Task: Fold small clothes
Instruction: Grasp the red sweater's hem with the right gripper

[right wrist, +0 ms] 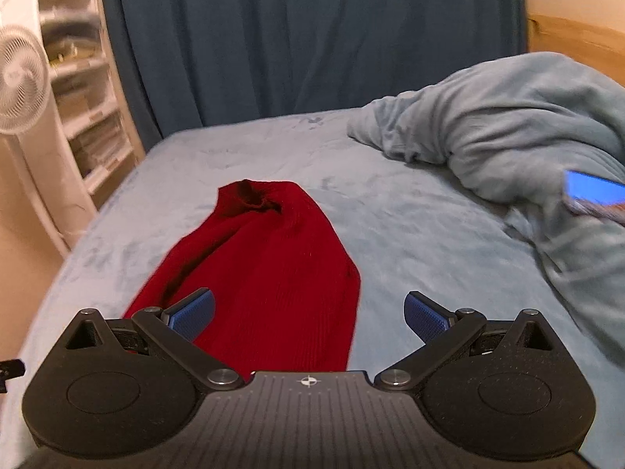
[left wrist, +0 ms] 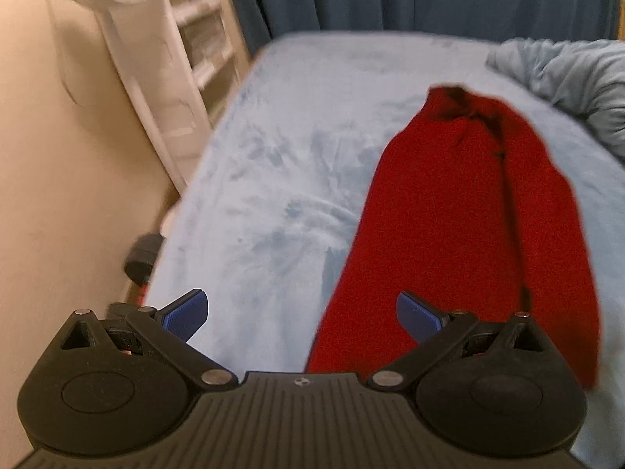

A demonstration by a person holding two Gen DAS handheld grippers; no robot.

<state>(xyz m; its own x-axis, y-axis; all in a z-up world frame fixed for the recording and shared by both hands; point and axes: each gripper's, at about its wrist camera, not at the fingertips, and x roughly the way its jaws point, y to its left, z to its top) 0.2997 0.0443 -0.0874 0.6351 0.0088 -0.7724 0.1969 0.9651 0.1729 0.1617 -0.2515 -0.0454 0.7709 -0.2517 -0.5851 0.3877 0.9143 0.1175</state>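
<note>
A red knit garment [left wrist: 461, 211] lies lengthwise on the light blue bed [left wrist: 281, 164], folded narrow, its dark collar end at the far side. In the right wrist view the red garment [right wrist: 269, 269] lies ahead and left of centre. My left gripper [left wrist: 302, 314] is open and empty above the bed, with the garment's near end under its right finger. My right gripper [right wrist: 308, 312] is open and empty just above the garment's near right part.
A rumpled blue-grey duvet [right wrist: 527, 133] is heaped at the right of the bed, with a blue phone [right wrist: 593, 191] on it. A white fan [right wrist: 19, 86] and white shelves [right wrist: 82, 90] stand left of the bed. A dark blue curtain [right wrist: 312, 39] hangs behind.
</note>
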